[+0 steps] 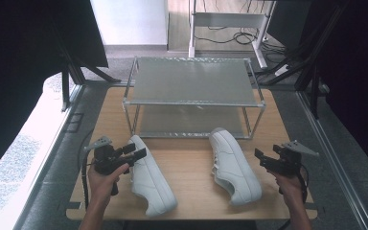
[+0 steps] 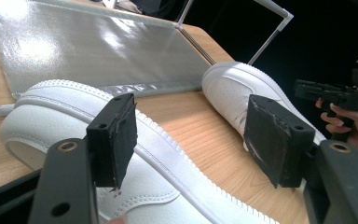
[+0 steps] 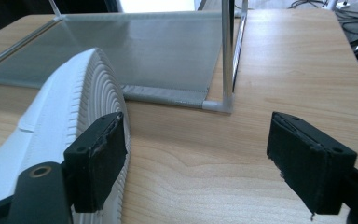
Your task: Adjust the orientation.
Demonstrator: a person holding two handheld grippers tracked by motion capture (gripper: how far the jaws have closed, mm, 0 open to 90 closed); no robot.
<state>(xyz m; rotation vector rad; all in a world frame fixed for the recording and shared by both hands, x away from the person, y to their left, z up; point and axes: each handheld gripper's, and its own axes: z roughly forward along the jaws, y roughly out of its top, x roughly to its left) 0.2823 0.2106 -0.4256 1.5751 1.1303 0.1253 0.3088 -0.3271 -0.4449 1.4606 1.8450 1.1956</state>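
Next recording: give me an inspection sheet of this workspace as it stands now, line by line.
Surface: wooden table, bare between the shoes.
Job's things: left white shoe and right white shoe lie on the table in front of the two-tier metal rack; both shelves hold nothing.
Clutter: nothing seen.
Grippers: left gripper open, over the left shoe; right gripper open, beside the right shoe, holding nothing.
Cables: a black cable trails from the left gripper; more cables lie on the floor beyond the table.
Surroundings: dark curtains at both sides, a white frame behind.
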